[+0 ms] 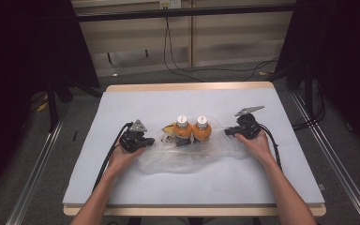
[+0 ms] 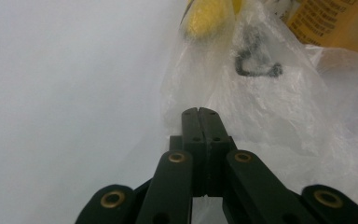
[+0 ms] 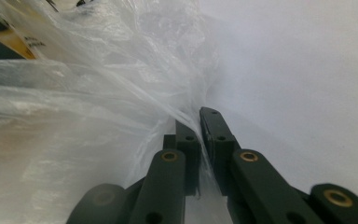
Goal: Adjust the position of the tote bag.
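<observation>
1. Two bottles [image 1: 191, 129] with orange contents and white caps stand upright side by side, touching, near the middle of the surface [image 1: 122, 178], which has a pale blue-grey cover.
2. I see them standing inside a clear plastic bag [image 1: 178, 159] that lies crumpled and spread around their bases, reaching out toward both of my hands.
3. My left gripper [image 1: 146, 141] sits at the bag's left edge, low on the surface. In the left gripper view its jaws are pressed together with the tips [image 2: 199, 113] right at the bag's edge; I cannot tell whether any film is caught between them, so I call it clenched at the edge.
4. My right gripper [image 1: 228, 132] sits at the bag's right edge. In the right gripper view the bag's film [image 3: 98, 93] runs down between the jaws, which are nearly together and pinch it, so this gripper is grasping the bag.
5. Something yellow [image 2: 208, 16] and a printed yellow label [image 2: 324, 18] show through the plastic just beyond the left gripper.
6. Both grippers lie on opposite sides of the bottles, well apart from each other.
</observation>
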